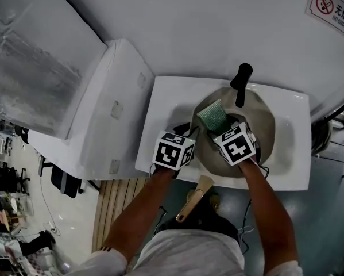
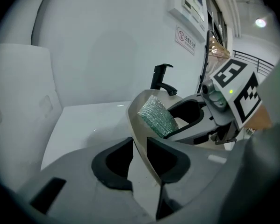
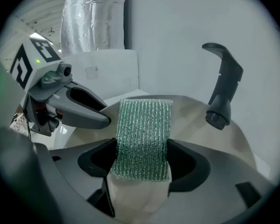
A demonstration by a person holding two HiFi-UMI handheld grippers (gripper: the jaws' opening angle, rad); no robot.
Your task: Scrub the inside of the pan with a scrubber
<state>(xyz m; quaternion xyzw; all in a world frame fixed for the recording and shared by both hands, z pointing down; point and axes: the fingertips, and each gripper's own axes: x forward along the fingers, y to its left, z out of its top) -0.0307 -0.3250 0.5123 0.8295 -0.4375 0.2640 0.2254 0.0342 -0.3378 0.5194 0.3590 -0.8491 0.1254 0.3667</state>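
A beige-grey pan [image 1: 266, 123] lies tilted in the white sink [image 1: 166, 105]. My left gripper [image 1: 190, 133] is at the pan's left side, and in the left gripper view its jaws [image 2: 140, 160] are shut on the pan's thin rim [image 2: 139, 125]. My right gripper [image 1: 222, 126] is shut on a green glittery scrubber [image 1: 212, 116], which stands up between its jaws [image 3: 142, 167] above the pan's inside [image 3: 198, 125]. The scrubber [image 3: 144, 132] has a pale sponge backing. From the left gripper view the scrubber [image 2: 157, 116] hangs just inside the pan's rim.
A black faucet [image 1: 240, 83] overhangs the pan from the back wall. A white box-shaped unit [image 1: 103, 119] adjoins the sink's left side. A wooden handle [image 1: 193, 200] sticks out below the sink's front edge. A no-smoking sign [image 1: 332, 7] is on the wall.
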